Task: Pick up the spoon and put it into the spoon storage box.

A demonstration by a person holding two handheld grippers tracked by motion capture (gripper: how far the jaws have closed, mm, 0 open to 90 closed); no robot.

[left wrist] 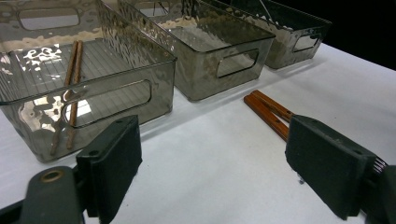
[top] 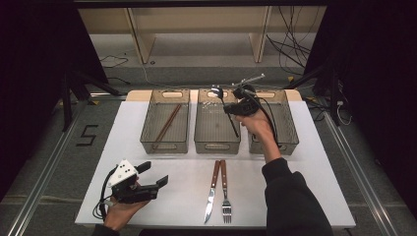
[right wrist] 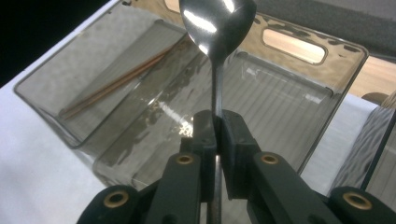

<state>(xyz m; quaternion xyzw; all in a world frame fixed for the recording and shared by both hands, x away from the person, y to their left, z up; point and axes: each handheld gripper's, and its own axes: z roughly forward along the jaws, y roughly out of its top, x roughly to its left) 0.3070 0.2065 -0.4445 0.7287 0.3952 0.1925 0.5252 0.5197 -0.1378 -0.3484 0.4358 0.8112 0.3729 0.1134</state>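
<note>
My right gripper is shut on the handle of a metal spoon, held above the middle clear bin. In the right gripper view the spoon rises bowl-up from between the pressed pads of that gripper, over the bin's ribbed floor. At the table's front left my left gripper rests open with nothing in it. In its own view the left gripper has bare white table between its wide jaws. A knife and a fork with wooden handles lie side by side at the front centre.
Three clear bins stand in a row at the back. The left bin holds wooden chopsticks, and the right bin is partly behind the hand. The knife and fork handles lie just in front of the middle bin.
</note>
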